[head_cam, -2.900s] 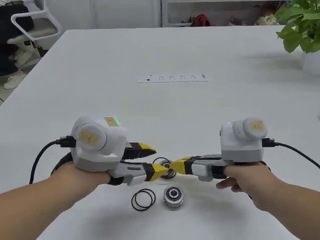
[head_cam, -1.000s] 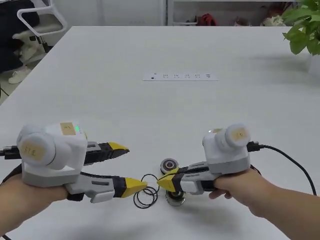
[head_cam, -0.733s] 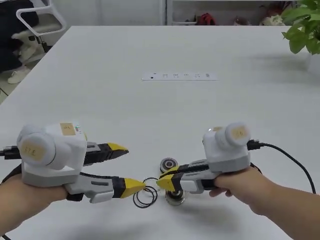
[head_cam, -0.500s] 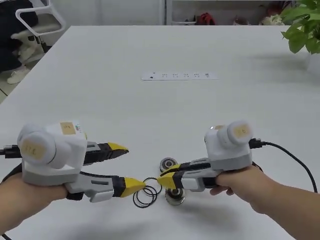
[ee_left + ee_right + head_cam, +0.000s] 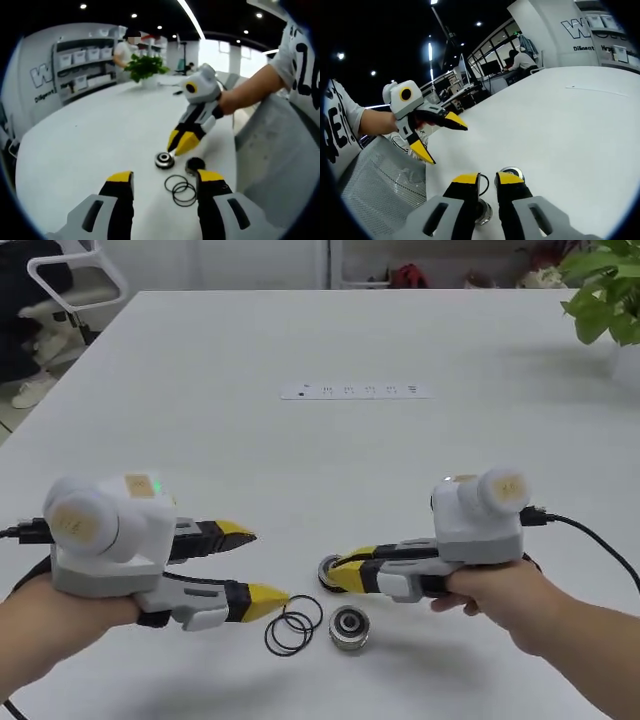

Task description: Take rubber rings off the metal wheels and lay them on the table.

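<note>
Two small metal wheels lie at the table's near edge: one wheel (image 5: 348, 628) (image 5: 195, 165) in the open, the other wheel (image 5: 324, 568) (image 5: 164, 160) (image 5: 513, 172) partly behind my right gripper's tips. Three loose black rubber rings (image 5: 292, 625) (image 5: 181, 189) lie overlapping on the table just left of the near wheel. My right gripper (image 5: 336, 572) (image 5: 487, 178) (image 5: 182, 142) hovers over the far wheel, its jaws together with only a slit and nothing seen held. My left gripper (image 5: 252, 565) (image 5: 165, 177) stands wide open left of the rings, holding nothing.
The white table (image 5: 360, 470) stretches far ahead, with a flat socket strip (image 5: 348, 392) at its middle. A potted plant (image 5: 605, 290) stands at the back right corner and an office chair (image 5: 60, 285) at the back left. A black cable (image 5: 590, 540) trails from my right gripper.
My right gripper has pulled up and right off the near wheel, which now lies uncovered. My left gripper stayed open in place. A third ring has joined the two seen 2.9 s ago.
</note>
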Demonstrator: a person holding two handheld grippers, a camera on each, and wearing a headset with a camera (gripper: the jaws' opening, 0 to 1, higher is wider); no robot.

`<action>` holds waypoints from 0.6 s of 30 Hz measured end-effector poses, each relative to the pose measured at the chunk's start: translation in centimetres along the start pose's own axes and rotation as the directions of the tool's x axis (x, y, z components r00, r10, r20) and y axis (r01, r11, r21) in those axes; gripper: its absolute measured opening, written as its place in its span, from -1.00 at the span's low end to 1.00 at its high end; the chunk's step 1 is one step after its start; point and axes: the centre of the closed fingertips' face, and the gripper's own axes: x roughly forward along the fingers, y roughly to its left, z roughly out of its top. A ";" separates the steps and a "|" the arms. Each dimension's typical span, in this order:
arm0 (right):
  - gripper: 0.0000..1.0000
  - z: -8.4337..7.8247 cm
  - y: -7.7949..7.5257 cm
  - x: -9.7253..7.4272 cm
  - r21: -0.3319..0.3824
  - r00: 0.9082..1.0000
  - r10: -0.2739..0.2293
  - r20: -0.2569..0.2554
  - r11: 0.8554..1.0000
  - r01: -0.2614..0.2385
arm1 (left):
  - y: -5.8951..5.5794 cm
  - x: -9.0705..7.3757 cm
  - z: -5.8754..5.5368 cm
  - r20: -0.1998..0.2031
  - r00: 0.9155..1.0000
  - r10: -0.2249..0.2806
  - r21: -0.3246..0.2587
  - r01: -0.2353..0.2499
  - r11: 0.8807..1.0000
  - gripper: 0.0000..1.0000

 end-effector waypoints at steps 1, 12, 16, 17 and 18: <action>-0.80 0.2 -0.2 -0.2 0.004 1.000 -0.006 0.009 1.000 0.006 | 0.1 0.1 0.0 0.000 1.000 0.001 -0.004 -0.001 1.000 0.02; -0.77 1.2 -2.3 -1.9 0.011 0.997 -0.065 0.043 0.998 0.065 | 0.8 1.4 0.1 -0.023 1.000 -0.004 0.024 0.005 1.000 -0.05; -0.76 0.9 -2.9 -2.3 0.010 0.996 -0.082 0.038 0.997 0.082 | 1.0 2.0 0.4 -0.024 1.000 -0.010 0.024 0.010 1.000 -0.05; -0.76 0.8 -3.0 -2.4 0.006 0.996 -0.086 0.035 0.996 0.086 | 0.9 2.2 0.5 -0.026 1.000 -0.013 0.025 0.014 1.000 -0.05; -0.75 0.8 -3.0 -2.4 0.002 0.996 -0.088 0.033 0.996 0.088 | 0.9 2.4 0.5 -0.027 1.000 -0.016 0.027 0.016 1.000 -0.05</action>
